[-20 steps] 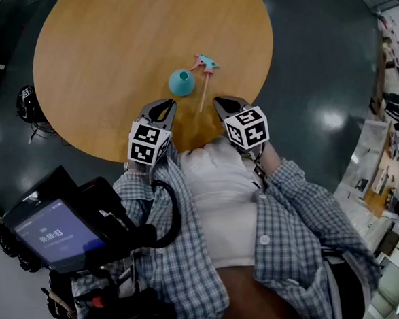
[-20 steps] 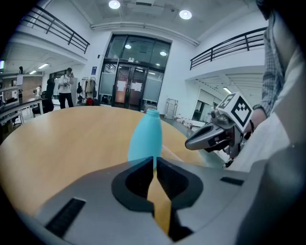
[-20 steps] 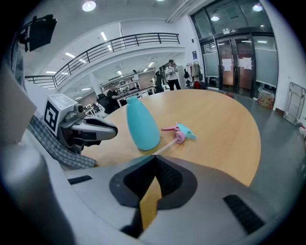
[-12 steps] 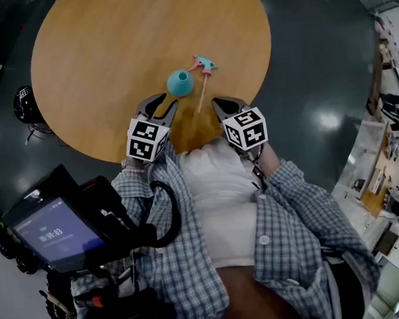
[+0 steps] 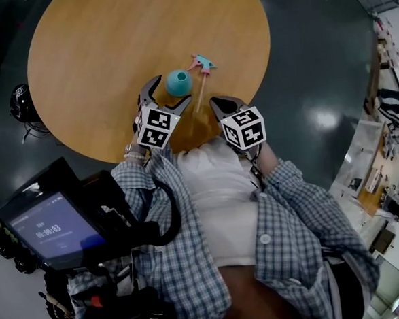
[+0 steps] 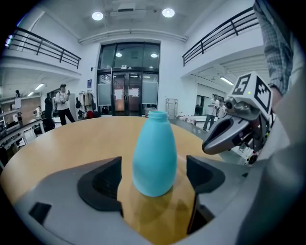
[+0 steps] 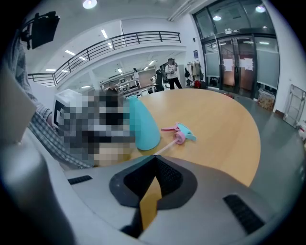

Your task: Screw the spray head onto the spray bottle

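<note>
Bottle (image 6: 153, 148) upright between spread left claw (image 5: 166, 96)

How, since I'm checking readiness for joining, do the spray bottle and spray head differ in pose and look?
The spray bottle stands upright, neck open; the spray head lies on its side. The spray bottle is plain teal and bulbous; the spray head is teal and pink with a thin tube. The spray bottle is framed by the left gripper's open jaws, untouched; the spray head lies ungripped. Both rest on the wooden table.
</note>
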Demonstrator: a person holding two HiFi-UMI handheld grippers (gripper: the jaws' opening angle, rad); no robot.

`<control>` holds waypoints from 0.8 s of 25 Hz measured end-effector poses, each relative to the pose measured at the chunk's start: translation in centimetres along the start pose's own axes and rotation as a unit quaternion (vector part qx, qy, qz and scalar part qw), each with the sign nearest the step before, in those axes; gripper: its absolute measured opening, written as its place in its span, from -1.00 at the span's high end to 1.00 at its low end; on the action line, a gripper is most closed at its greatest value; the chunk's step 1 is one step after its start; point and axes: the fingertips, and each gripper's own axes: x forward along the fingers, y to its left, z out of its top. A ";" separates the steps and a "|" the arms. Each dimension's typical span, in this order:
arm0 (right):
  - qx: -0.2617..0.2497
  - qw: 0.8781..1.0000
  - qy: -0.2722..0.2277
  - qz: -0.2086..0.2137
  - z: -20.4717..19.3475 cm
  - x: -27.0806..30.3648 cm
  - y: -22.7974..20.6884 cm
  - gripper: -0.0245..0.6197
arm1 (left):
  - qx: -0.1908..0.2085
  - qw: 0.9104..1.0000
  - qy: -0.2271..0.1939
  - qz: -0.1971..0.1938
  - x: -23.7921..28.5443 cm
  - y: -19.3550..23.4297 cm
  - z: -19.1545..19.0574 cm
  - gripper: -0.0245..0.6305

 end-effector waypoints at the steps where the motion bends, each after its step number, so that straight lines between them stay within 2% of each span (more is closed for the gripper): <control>1: 0.000 1.000 0.001 0.000 0.0 -0.1 0.0 0.94 | 0.001 1.000 0.000 -0.002 0.3 -0.2 0.2 -0.34; 8: 0.003 1.000 0.007 -0.006 -0.5 -0.6 0.1 0.94 | -0.006 1.000 0.002 0.005 1.7 -0.4 0.3 -0.33; 10: 0.007 1.000 0.007 -0.006 -0.4 -0.7 -0.2 0.94 | -0.008 1.000 0.005 0.008 1.7 -0.4 0.4 -0.23; 13: 0.011 1.000 0.007 -0.013 -0.5 -0.7 -0.7 0.94 | -0.009 1.000 0.007 0.007 1.5 -0.6 0.3 -0.23; 17: -0.028 0.999 0.016 -0.029 0.1 -0.3 -2.5 0.94 | -0.020 1.000 0.005 0.008 1.4 -0.9 0.0 -0.23; 20: -0.039 0.999 -0.002 -0.021 2.5 0.1 -4.2 0.94 | -0.021 1.000 0.004 0.007 1.5 -1.0 0.2 -0.23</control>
